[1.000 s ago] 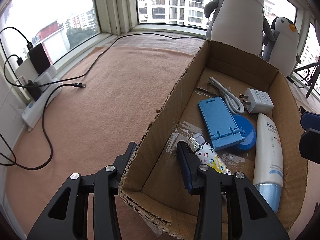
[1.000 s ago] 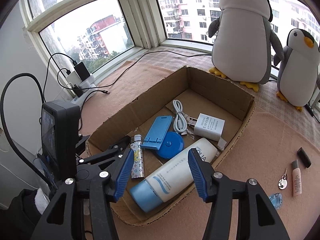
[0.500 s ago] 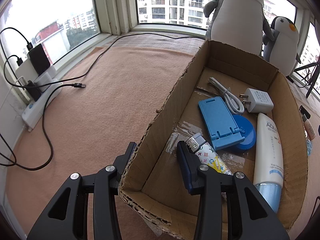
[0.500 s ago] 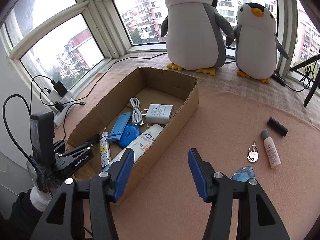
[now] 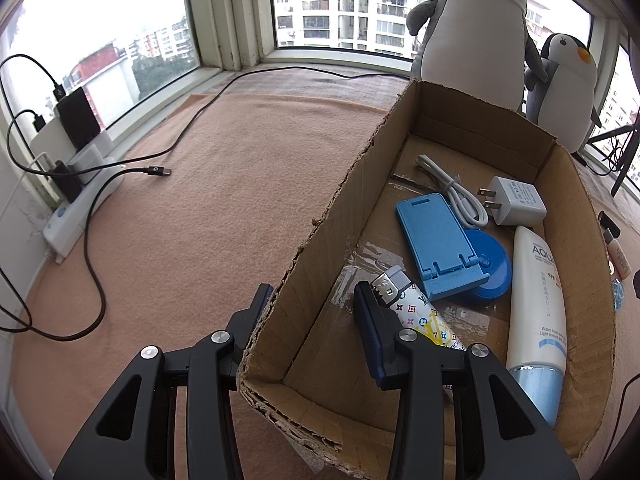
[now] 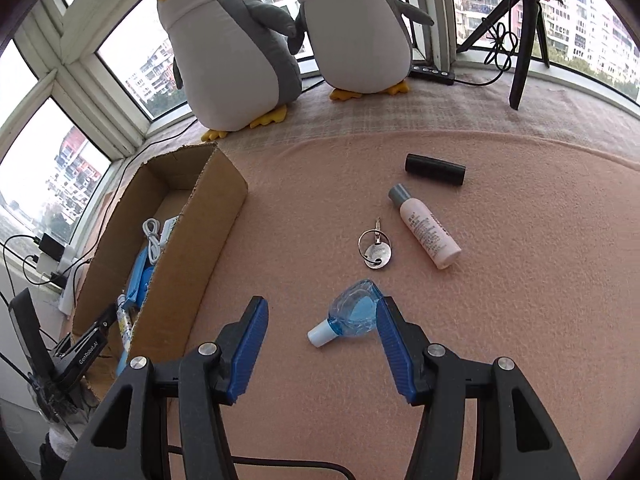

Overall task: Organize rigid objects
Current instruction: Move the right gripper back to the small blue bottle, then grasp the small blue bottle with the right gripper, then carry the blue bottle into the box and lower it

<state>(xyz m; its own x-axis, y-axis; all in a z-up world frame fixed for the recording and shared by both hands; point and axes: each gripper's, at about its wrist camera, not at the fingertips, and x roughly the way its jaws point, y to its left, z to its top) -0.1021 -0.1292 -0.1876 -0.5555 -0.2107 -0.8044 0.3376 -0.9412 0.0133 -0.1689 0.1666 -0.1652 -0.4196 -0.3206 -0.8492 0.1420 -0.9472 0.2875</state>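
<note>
A cardboard box (image 5: 348, 208) holds a patterned lighter (image 5: 416, 316), a blue phone stand (image 5: 436, 236), a blue round case (image 5: 492, 276), a white tube (image 5: 536, 296), a white charger (image 5: 516, 200) and a white cable (image 5: 452, 188). My left gripper (image 5: 314, 296) is open and straddles the box's left wall near its front corner. My right gripper (image 6: 322, 308) hangs open over the pink blanket. A small blue bottle (image 6: 354, 314) with a white cap lies between its fingertips, close to the right one. A key ring (image 6: 375, 248), a pink bottle (image 6: 426, 228) and a black cylinder (image 6: 435, 169) lie beyond it.
Two plush penguins (image 6: 236, 48) stand behind the box (image 6: 192, 240) by the windows. A tripod (image 6: 520, 32) stands at the back right. A power strip (image 5: 76, 208) with chargers and loose cables (image 5: 160, 156) lies along the left window sill.
My right gripper has swung from above the box to the loose items on the blanket, and the blue bottle now lies between its fingers. The left gripper has not moved.
</note>
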